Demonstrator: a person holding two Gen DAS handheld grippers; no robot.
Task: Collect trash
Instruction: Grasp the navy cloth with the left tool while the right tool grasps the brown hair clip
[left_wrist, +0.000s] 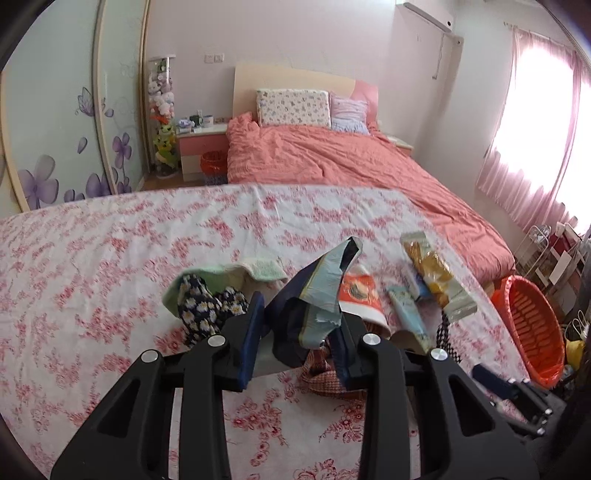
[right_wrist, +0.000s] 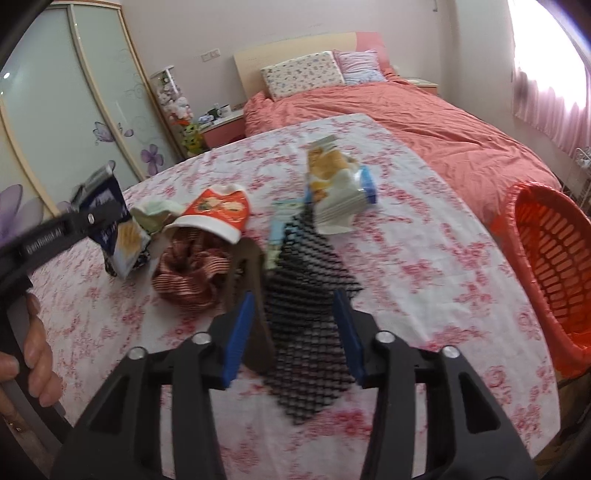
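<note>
My left gripper (left_wrist: 299, 332) is shut on a dark blue snack wrapper (left_wrist: 314, 295) and holds it above the floral table (left_wrist: 92, 258); the wrapper also shows in the right wrist view (right_wrist: 110, 221). My right gripper (right_wrist: 295, 332) is open and empty, its jaws on either side of a black checked cloth (right_wrist: 306, 314). A yellow snack packet (right_wrist: 328, 177) (left_wrist: 436, 277), an orange and white wrapper (right_wrist: 218, 210) (left_wrist: 358, 295) and a light blue packet (left_wrist: 406, 310) lie on the table beyond.
An orange basket (right_wrist: 550, 266) (left_wrist: 535, 325) stands off the table's right edge. A striped red cloth (right_wrist: 188, 273), a green towel (left_wrist: 236, 273) and a flowered dark cloth (left_wrist: 207, 306) lie among the wrappers. A bed (left_wrist: 351, 162) is behind.
</note>
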